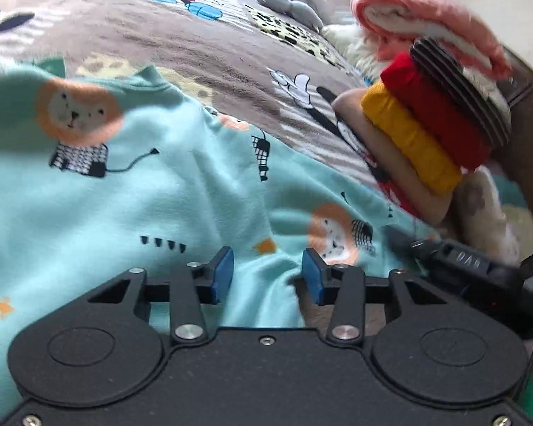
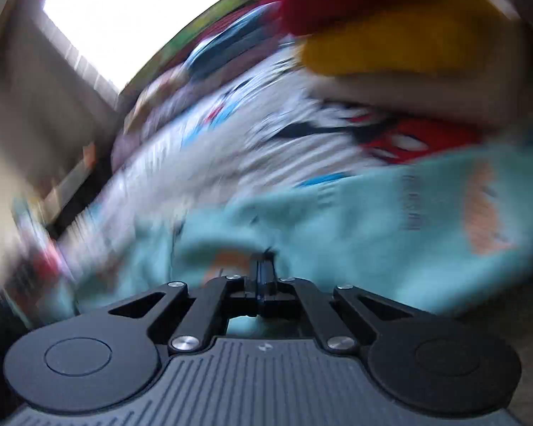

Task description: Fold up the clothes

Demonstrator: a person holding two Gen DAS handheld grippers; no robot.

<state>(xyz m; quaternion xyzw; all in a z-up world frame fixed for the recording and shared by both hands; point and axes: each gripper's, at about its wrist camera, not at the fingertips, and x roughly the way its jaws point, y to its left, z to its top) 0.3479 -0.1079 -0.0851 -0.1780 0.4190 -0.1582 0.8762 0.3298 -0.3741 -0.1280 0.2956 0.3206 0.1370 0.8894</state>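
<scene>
A teal child's garment printed with orange lions lies spread on a bed. My left gripper is low over its near hem. The blue pads stand apart, with a raised fold of the cloth in the gap and neither pad pressing on it. My right gripper has its fingers together. In the blurred right wrist view the teal garment bunches around its tips. The left wrist view shows the right gripper at the garment's right edge.
A brown cartoon-mouse bedsheet covers the bed. A stack of folded clothes, yellow, red and dark striped, sits at the right, also seen as the stack. A rolled pink blanket lies behind it. A bright window is at the far left.
</scene>
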